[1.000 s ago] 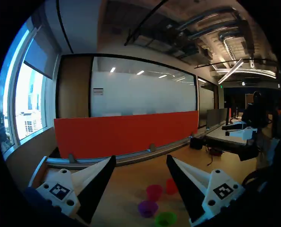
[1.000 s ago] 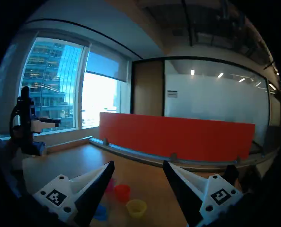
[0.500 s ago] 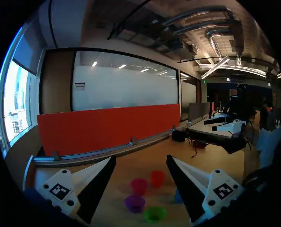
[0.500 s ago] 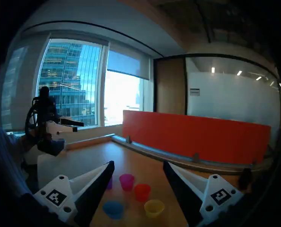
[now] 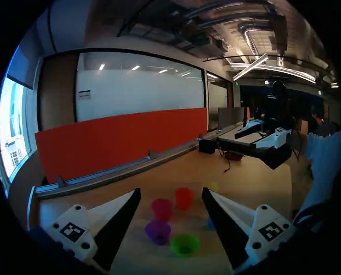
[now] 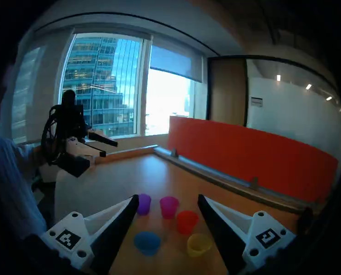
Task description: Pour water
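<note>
Left gripper view: we see the left gripper (image 5: pixel 170 189) with jaws wide, empty. On the tabletop (image 5: pixel 248 183) ahead, framed between the jaws, stand pink cup (image 5: pixel 162 208), red cup (image 5: pixel 184 197), purple cup (image 5: pixel 158 230) and green cup (image 5: pixel 185 244) nearest. Orange partition (image 5: pixel 124 137) runs behind.

Right gripper view: we see the right gripper (image 6: pixel 168 198), jaws wide, empty; blue cup (image 6: pixel 147 242) and yellow cup (image 6: pixel 198 244) stand nearest between them, upright, apart.
</note>
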`<act>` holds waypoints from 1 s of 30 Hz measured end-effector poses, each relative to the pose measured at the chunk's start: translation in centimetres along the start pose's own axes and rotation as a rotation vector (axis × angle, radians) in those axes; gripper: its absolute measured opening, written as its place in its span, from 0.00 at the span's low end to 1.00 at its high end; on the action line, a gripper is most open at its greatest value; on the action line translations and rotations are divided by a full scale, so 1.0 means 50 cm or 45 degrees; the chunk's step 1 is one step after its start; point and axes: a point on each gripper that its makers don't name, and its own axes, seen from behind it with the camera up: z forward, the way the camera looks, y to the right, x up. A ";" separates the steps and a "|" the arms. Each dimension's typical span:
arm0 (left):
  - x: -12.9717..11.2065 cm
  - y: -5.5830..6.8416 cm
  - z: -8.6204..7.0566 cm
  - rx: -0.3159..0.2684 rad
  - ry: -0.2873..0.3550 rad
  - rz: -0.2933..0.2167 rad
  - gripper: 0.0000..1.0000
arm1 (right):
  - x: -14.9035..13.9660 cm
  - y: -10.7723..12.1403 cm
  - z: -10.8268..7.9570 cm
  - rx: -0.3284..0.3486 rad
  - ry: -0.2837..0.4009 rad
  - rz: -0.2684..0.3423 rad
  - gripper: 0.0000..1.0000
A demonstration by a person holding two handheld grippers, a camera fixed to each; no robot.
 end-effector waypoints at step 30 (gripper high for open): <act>-0.244 0.058 0.065 -0.128 -0.227 0.026 0.99 | -0.239 -0.030 0.076 0.121 -0.254 -0.081 1.00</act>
